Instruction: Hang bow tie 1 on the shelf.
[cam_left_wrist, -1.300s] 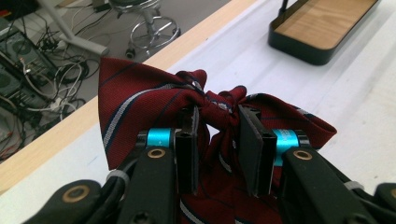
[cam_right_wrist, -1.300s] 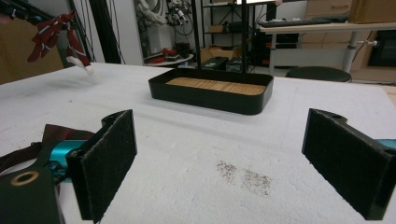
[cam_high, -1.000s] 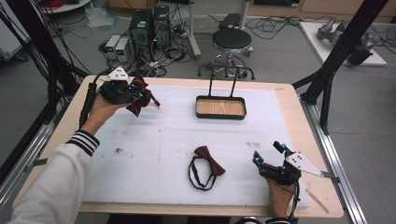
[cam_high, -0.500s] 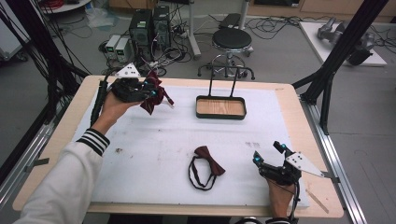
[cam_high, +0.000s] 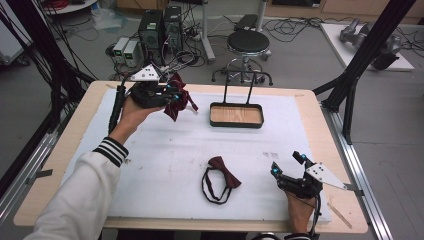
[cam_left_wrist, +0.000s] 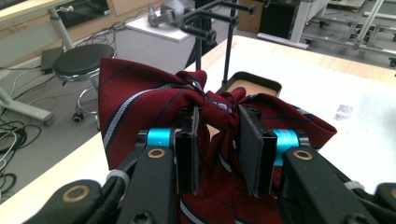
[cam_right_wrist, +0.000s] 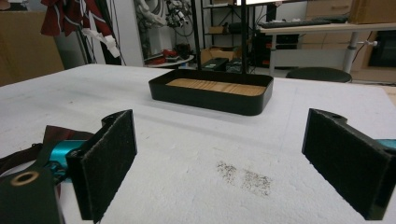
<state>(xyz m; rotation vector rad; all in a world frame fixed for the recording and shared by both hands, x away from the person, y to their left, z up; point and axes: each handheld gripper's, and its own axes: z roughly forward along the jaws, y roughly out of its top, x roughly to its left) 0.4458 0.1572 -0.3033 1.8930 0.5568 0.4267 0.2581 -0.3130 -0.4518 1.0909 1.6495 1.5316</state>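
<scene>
So the left gripper (cam_high: 170, 95) has its jaws clamped on the knot of a striped dark red bow tie (cam_left_wrist: 187, 102), held up in the air off to the left of the black wooden-bottomed tray (cam_high: 236, 115); the right gripper (cam_high: 289, 172) sits nearer the person than the tray, jaws wide apart with nothing between them; a second bow tie (cam_high: 220, 177) lies on the white mat (cam_high: 165, 150), just left of that gripper.
</scene>
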